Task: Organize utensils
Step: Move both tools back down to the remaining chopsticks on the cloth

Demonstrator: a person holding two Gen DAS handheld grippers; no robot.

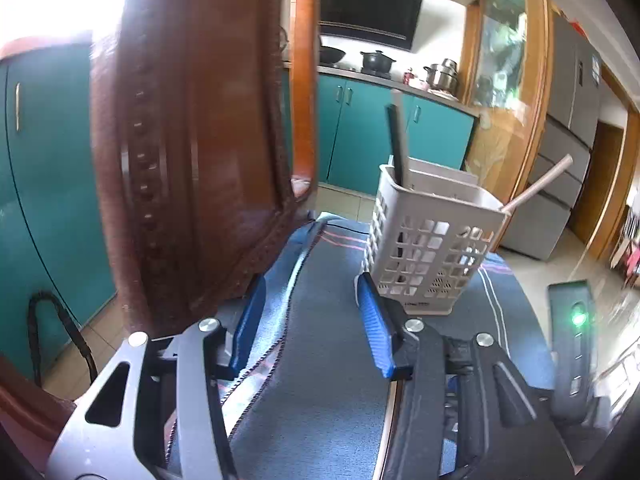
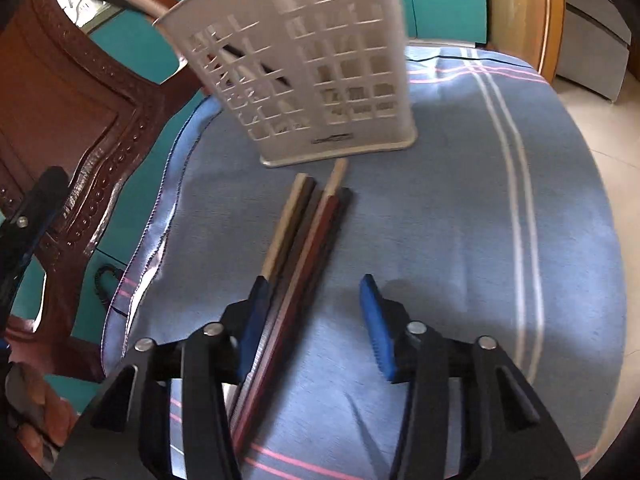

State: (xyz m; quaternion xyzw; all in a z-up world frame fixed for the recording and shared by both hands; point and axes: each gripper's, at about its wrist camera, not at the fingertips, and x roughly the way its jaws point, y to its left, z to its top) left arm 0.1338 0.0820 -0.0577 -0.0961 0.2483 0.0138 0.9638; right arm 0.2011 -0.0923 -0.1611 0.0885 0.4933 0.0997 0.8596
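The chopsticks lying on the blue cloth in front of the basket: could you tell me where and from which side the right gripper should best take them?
Grip the chopsticks mid-length, from above, fingers straddling the bundle. They lie flat and side by side on the cloth, ends toward the basket. The right gripper is open, its left pad beside them.

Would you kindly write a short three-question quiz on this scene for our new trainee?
1. True or false: the right claw is clamped on the chopsticks.
2. Where do the loose chopsticks lie? A) in the holder B) on the blue cloth C) on the floor
3. What already stands in the white utensil holder?

Key: 1. False; it is open, though the chopsticks pass between its pads. 2. B. 3. A dark utensil handle and a pale one.
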